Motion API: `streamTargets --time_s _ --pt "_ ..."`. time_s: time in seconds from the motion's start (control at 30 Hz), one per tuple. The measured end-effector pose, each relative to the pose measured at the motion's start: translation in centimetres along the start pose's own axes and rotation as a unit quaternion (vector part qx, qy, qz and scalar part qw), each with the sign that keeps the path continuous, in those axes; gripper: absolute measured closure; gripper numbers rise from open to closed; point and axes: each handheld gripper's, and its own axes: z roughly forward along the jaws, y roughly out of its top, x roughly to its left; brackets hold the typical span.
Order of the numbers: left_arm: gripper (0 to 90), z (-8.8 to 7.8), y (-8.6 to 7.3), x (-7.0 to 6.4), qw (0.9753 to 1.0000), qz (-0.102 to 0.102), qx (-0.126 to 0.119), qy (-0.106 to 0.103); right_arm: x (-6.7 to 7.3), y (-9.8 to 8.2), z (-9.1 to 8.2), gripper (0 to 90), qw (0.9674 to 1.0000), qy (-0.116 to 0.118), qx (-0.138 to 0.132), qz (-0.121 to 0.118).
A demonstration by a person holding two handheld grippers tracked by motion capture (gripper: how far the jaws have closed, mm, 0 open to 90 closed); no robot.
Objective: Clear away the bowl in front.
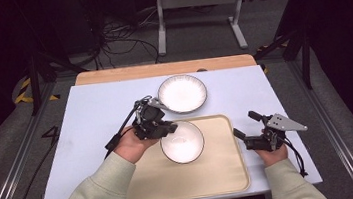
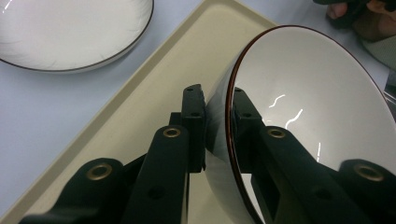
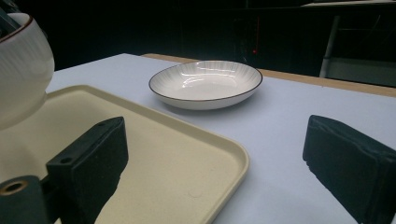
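Over the near half of the cream tray (image 1: 193, 175), the left tongs (image 1: 168, 129) were clamped on the rim of a white bowl (image 1: 182, 141), one jaw inside the wall and one outside, as the left gripper view made plain. In that view the bowl (image 2: 317, 107) hung tilted, its dark-edged rim slanting between the pads, and I could not tell whether its foot had touched the tray (image 2: 154, 93) yet.

The hold took in only a narrow stretch of a smooth, glazed wall, with the bowl's whole weight out to one side. To my eye that was the weak point: a twist of the wrist or a bump on landing could have let the bowl pivot in the jaws, slide free and clatter onto the tray, perhaps chipping. Letting go while it sat aslant could have set it rocking toward the tray's raised lip.

The right tongs (image 1: 244, 127) hung released off the tray's right edge, jaws wide with nothing between them, too far off to steady anything.

Beyond the tray, a shallow ribbed plate (image 1: 182, 94) lay on the white surface (image 1: 95, 113), close behind the left hand; a careless lift backward could have clipped its rim.
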Motion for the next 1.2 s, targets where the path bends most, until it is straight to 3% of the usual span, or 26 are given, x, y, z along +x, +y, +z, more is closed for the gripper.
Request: streamTargets --time_s 0.37,0.7,1.2 --pt "80.2 1.2 -1.0 0.2 0.9998 -0.008 0.015 -0.013 0.0 0.0 0.0 7.0 1.0000 0.001 0.000 0.000" --pt "80.2 2.6 -1.7 0.5 0.9988 -0.016 0.042 -0.020 0.0 0.0 0.0 7.0 1.0000 0.001 0.001 0.000" --pt "80.2 3.8 -2.1 0.9 0.9975 -0.012 0.070 -0.004 0.0 0.0 0.0 7.0 1.0000 0.000 0.000 -0.001"
